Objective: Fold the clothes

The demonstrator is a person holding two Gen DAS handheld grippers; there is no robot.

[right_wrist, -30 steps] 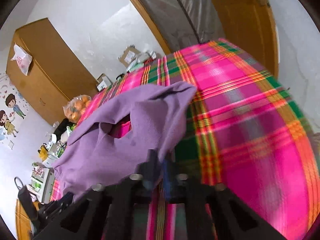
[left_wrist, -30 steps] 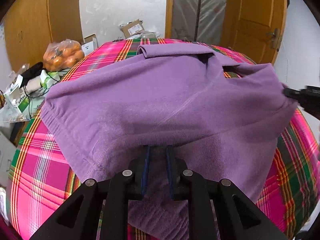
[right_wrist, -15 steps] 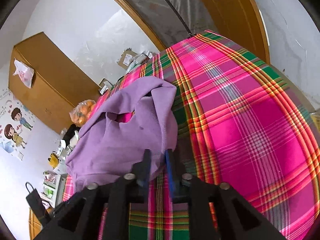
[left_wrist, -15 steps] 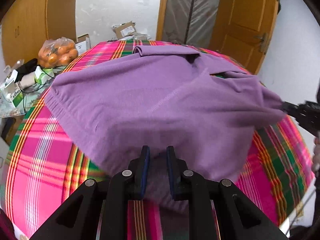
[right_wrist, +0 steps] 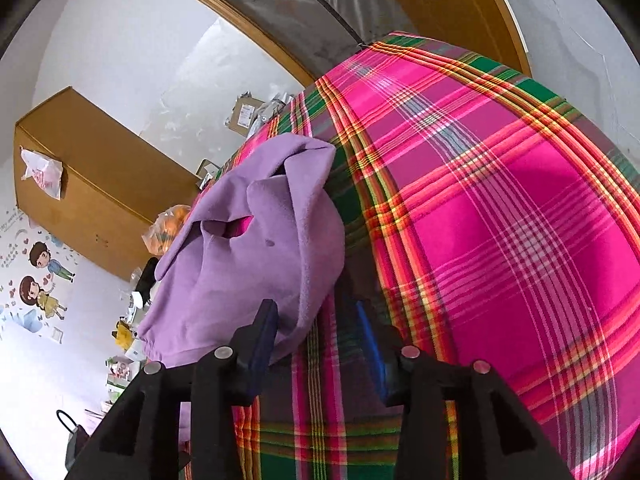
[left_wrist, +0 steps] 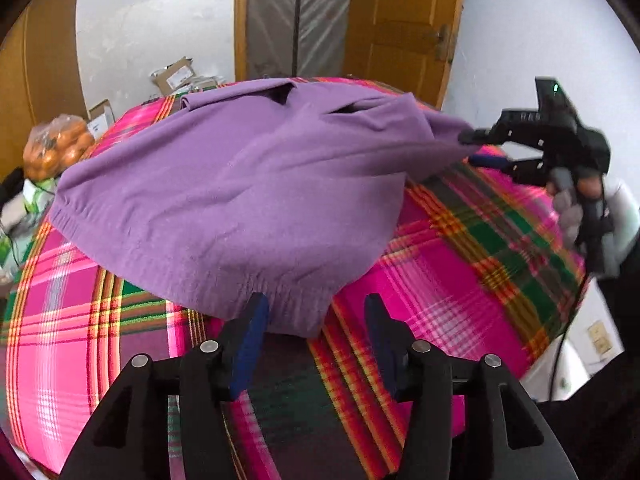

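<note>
Nearest to me, the left gripper (left_wrist: 314, 312) has its jaws opening, the blue pads clear of the cloth, with the ribbed hem of the purple sweater (left_wrist: 240, 184) lying just between and ahead of them. The right gripper (right_wrist: 316, 320) is opening too; the sweater's edge droops beside its left pad, and nothing looks pinched.

The sweater lies in a loose heap on the pink plaid tablecloth (left_wrist: 460, 280), bunched toward the side where a bag of oranges (left_wrist: 56, 146) sits beyond the table edge. It looks like a soft, light fleece knit: it sags, creases and holds no shape, so it should drag and wrinkle instead of sliding flat. The ribbed hem and the seamed corners seem the firmest places to pinch, thick enough not to slip from the pads. Farther off, cardboard boxes (left_wrist: 176, 76) sit by the wooden door (left_wrist: 404, 28).
</note>
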